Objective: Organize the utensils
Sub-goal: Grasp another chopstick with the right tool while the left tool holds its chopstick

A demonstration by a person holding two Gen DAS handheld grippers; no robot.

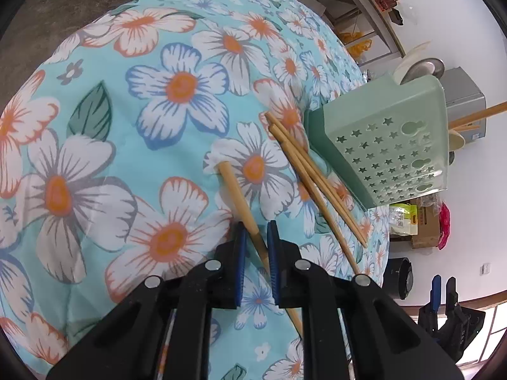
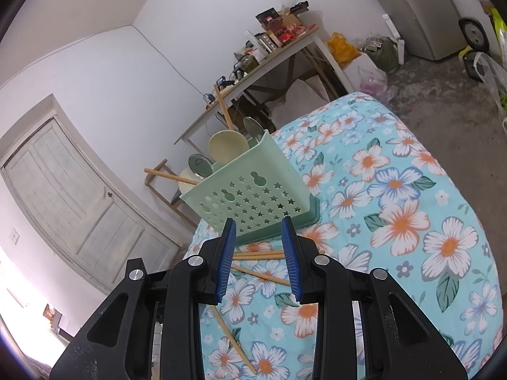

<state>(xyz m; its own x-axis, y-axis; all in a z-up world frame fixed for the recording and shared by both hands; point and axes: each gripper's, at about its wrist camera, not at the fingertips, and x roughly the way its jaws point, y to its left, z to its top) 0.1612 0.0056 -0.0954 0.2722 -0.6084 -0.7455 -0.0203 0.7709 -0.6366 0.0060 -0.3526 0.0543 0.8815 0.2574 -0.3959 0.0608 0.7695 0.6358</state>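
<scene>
A pale green utensil holder [image 1: 389, 148] [image 2: 250, 196] with star-shaped holes stands near the table's edge. Spoons [image 2: 226, 148] and wooden handles [image 2: 223, 104] stick out of its top. Several wooden chopsticks [image 1: 310, 174] [image 2: 258, 255] lie loose on the floral cloth [image 1: 126, 126] beside its base. My left gripper [image 1: 256, 224] points down at the cloth, and its blue pads are shut on one wooden chopstick [image 1: 236, 193] that runs slantwise between them. My right gripper [image 2: 259, 221] hovers in front of the holder, open, with nothing between its fingers; it also shows in the left wrist view [image 1: 443, 294].
The table's edge [image 2: 202, 231] drops off just left of the holder. Behind it stand a long, cluttered side table [image 2: 269, 53], a white door [image 2: 79, 190] and bare concrete floor [image 2: 443, 88]. Boxes and bags [image 1: 421, 221] sit on the floor below the edge.
</scene>
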